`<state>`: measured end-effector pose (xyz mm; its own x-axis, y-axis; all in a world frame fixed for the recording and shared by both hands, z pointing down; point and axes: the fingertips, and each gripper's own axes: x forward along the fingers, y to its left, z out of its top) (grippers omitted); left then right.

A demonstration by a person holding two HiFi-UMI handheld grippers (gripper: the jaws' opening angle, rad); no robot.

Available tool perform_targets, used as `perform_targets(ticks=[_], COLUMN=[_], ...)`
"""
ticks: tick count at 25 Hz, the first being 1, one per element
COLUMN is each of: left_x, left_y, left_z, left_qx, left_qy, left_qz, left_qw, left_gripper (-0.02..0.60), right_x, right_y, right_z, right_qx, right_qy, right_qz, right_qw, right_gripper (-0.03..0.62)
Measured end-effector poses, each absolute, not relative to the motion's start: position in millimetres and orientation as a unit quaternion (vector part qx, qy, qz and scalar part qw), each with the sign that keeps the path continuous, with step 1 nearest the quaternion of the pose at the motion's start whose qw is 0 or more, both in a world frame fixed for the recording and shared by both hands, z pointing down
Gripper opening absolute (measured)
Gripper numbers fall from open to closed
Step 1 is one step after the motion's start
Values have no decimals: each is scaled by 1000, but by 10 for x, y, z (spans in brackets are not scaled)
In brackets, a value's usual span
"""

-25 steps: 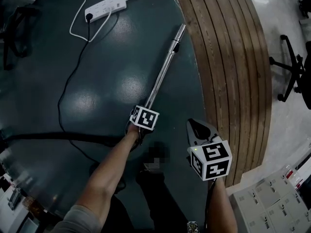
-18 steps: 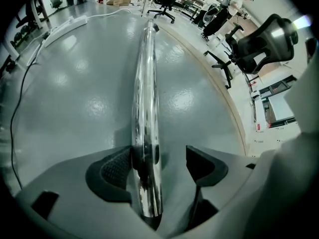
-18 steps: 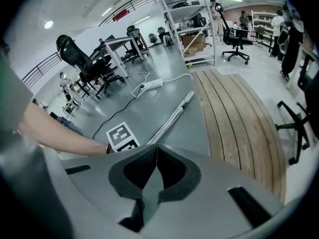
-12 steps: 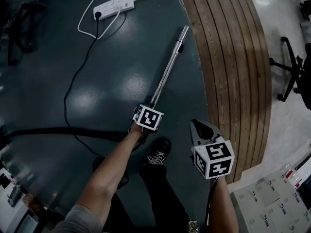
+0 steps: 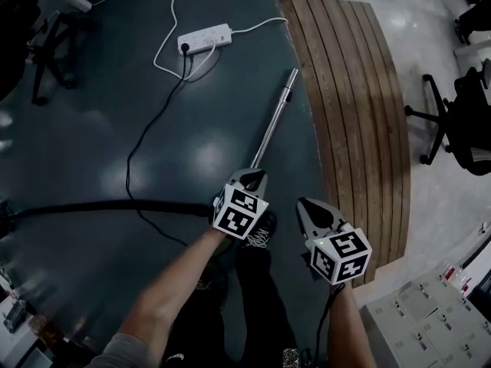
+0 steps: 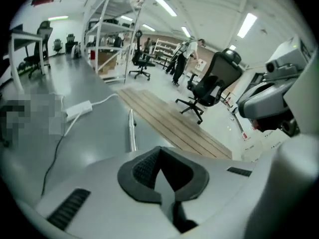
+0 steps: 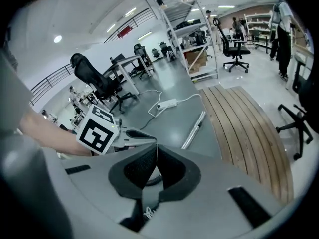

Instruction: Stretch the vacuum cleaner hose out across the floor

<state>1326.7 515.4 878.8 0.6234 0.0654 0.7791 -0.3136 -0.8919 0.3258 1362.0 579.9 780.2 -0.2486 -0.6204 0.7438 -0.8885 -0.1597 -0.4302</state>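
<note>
Left claw point(image 5: 253, 176) jaws have just closed on nothing; right claw point(image 5: 304, 204) is fully closed, empty. Both the metal wand point(image 5: 274, 119) and black hose point(image 5: 115, 205) lie on the floor point(image 5: 84, 129).

Head view steeply down; both gripper views forward, sharing metal tube point(image 5: 273, 117).

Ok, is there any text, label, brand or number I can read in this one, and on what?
No text is readable.
Red sign on the balcony rail: lettering too blurred to read.
Left cube and right cube: black-and-white marker squares only, no letters or digits.
Power strip: any print is too small to read.
Lockers: any labels are too small to read.
</note>
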Motion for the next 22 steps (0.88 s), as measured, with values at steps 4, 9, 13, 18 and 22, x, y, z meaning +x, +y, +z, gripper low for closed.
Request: perform_targets(ticks=[4, 9, 13, 18, 22], left_x=[12956, 12326, 11613, 10652, 10000], left_y=[5282, 5424, 5546, 5727, 5886], left_z=[7778, 6593, 5621, 4544, 3866], left_qx=[902, 924, 935, 946, 949], left_qy=[-54, -58, -75, -107, -141], left_qz=[377, 317, 275, 236, 215], left_qw=[202, 205, 210, 197, 183], left_gripper=[6, 8, 7, 8, 8], right_x=[13173, 12512, 11818, 10897, 10271], right_y=[5793, 5806, 5772, 5889, 5988], right_z=[7166, 6370, 5443, 4392, 3663], right_qx=[611, 613, 591, 571, 552], right_qy=[-639, -658, -699, -749, -784], right_qz=[455, 433, 402, 332, 283], right_qw=[108, 66, 14, 41, 42], right_gripper=[11, 11, 11, 7, 6])
